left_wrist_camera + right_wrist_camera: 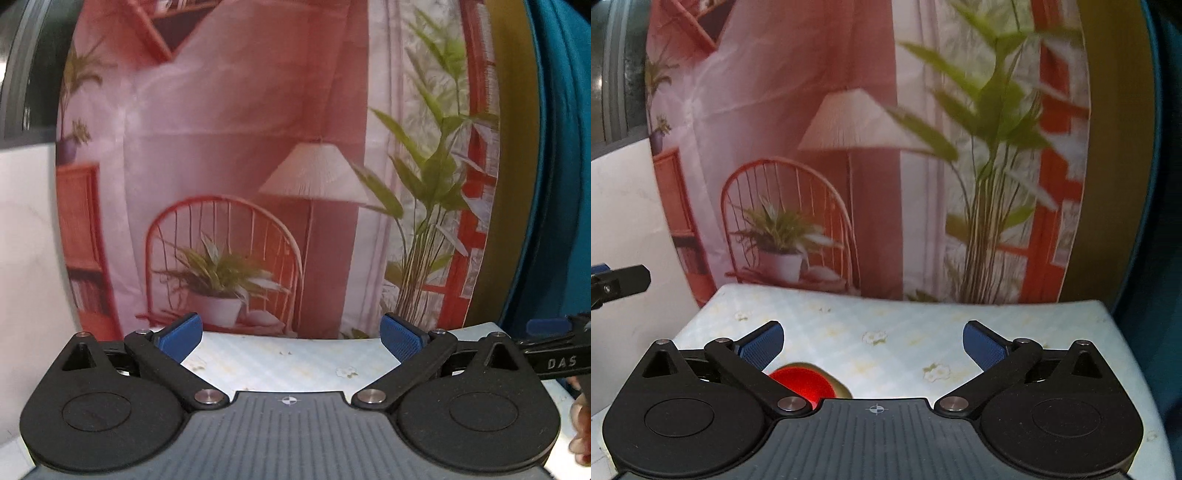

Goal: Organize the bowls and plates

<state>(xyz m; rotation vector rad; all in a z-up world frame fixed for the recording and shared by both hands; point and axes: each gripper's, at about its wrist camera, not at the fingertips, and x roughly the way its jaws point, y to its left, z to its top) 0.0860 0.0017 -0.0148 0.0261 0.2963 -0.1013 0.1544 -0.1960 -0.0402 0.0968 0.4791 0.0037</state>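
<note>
A red bowl (801,384) with a gold rim sits on the pale flowered tablecloth (886,325), just below and inside my right gripper's left finger, mostly hidden by the gripper body. My right gripper (873,345) is open and empty above the table. My left gripper (291,339) is open and empty near the table's far edge. The right gripper's finger shows at the right edge of the left wrist view (546,347). No plates are in view.
A printed backdrop (258,147) of a pink room with a lamp, chair and plants hangs right behind the table. A white wall (26,240) is at the left. A blue curtain (561,147) hangs at the right.
</note>
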